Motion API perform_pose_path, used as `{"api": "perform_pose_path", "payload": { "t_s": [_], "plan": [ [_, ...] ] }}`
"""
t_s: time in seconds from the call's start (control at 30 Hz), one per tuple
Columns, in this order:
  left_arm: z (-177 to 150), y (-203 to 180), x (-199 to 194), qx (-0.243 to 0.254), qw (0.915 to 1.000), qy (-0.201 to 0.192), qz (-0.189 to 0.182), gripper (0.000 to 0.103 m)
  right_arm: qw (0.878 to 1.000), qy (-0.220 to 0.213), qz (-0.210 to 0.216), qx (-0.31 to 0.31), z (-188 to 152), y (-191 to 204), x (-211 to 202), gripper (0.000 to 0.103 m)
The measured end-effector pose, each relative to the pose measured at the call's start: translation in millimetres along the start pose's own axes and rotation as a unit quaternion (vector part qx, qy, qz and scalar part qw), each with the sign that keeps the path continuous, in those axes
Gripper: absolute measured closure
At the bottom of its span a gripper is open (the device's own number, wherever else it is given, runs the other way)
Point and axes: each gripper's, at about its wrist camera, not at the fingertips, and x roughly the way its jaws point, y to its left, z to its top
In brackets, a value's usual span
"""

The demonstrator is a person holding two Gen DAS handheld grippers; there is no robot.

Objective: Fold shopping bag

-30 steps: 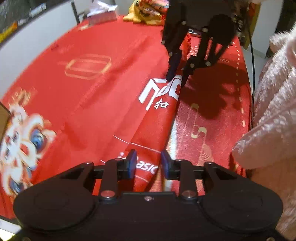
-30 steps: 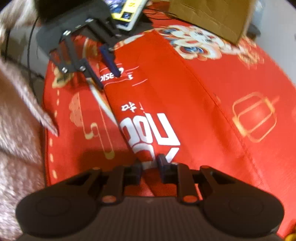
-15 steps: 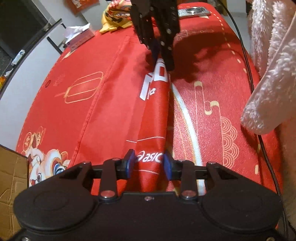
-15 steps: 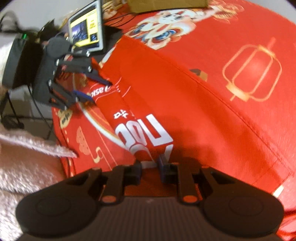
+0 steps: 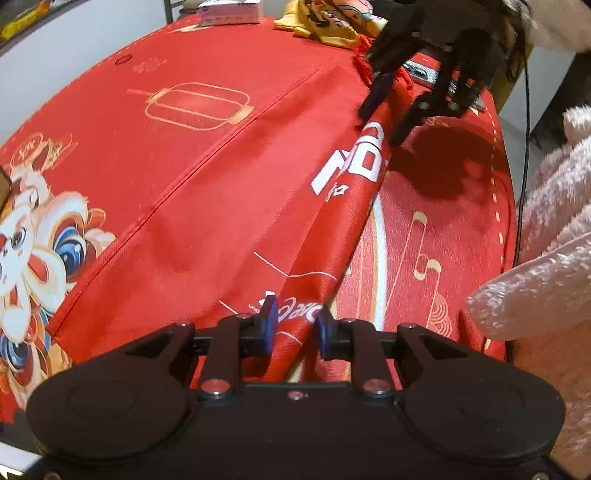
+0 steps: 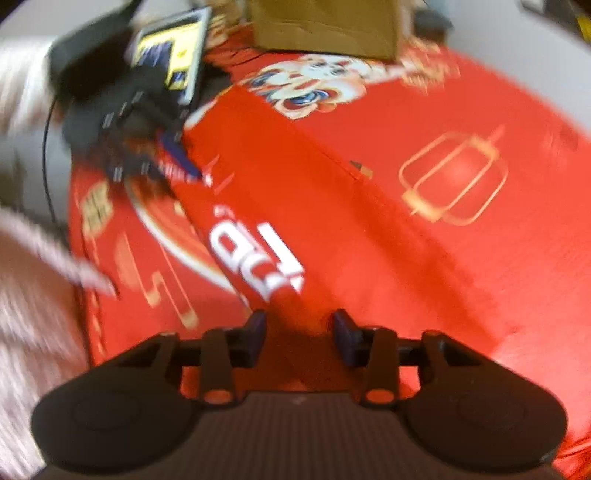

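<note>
One red bag [image 5: 207, 206] lies flat on the cloth [image 5: 436, 236], its near edge lifted into a long ridge with white lettering that runs from my left tongs [image 5: 293, 326] to my right tongs [image 5: 380, 114]; two tongs, one bag. At far left of the left view a lion print [image 5: 33, 240] shows on the cloth, and one gold lantern print [image 5: 195, 107] farther back. My left tongs sit low over the near end of the ridge, the blue pads [image 5: 268, 325] parted with the fabric between them, not pressed on it as far as I can see; my right tongs reach down at the far end, fingers astride the ridge, spread apart. In the blurred right view the right pads [image 6: 345, 338] stand wide with the fabric between and under them. One white box [image 5: 229, 11] and one yellow cloth [image 5: 328, 22] lie at the back edge; one brown carton [image 6: 325, 26] and one lit screen [image 6: 173, 59] beyond the left tongs; a fluffy pale sleeve [image 5: 546, 266] at right.
</note>
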Motion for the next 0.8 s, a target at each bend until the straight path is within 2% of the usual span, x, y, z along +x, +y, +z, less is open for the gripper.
{"api": "perform_pose_path", "payload": {
  "t_s": [0.07,0.13,0.23,0.3,0.4,0.53,0.6,0.7,0.73,0.8],
  "plan": [
    [0.8,-2.9,-0.4,-0.003,0.9999,0.002,-0.010,0.082,0.999,-0.002,-0.030,-0.034,-6.3,8.7,-8.2,0.064],
    [0.5,-8.2,0.0,-0.008,0.9998,0.003,-0.017,0.082,0.999,0.001,-0.042,-0.030,-10.6,12.6,-10.6,0.064],
    [0.0,-14.3,0.0,-0.025,0.9990,0.012,-0.035,0.082,0.998,-0.008,-0.058,0.022,-15.4,12.1,-10.5,0.066],
    [-1.3,-19.2,-0.5,-0.037,0.9975,0.020,-0.057,0.082,0.997,-0.011,-0.063,0.033,-19.7,15.9,-11.2,0.070],
    [-3.6,-26.7,-0.7,-0.046,0.9957,0.025,-0.077,0.082,0.995,-0.001,-0.044,0.094,-25.7,8.0,-13.5,0.073],
    [-4.8,-25.9,1.5,-0.077,0.9921,0.032,-0.094,0.081,0.970,0.005,0.004,0.243,-31.9,-24.5,-14.5,0.074],
    [-5.4,-25.5,2.6,-0.092,0.9898,0.036,-0.102,0.079,0.962,0.011,0.012,0.272,-30.8,-32.1,-12.2,0.074],
    [-2.7,-20.5,3.8,-0.103,0.9888,0.047,-0.097,0.074,0.953,0.027,0.014,0.303,-25.7,-38.9,-6.0,0.074],
    [-2.7,-17.0,5.5,-0.111,0.9875,0.049,-0.100,0.074,0.953,0.030,0.010,0.302,-23.4,-38.8,-5.2,0.074],
    [-2.7,-11.6,8.5,-0.123,0.9853,0.053,-0.106,0.074,0.966,0.032,-0.009,0.257,-17.0,-30.0,-6.6,0.073]
  ]
}}
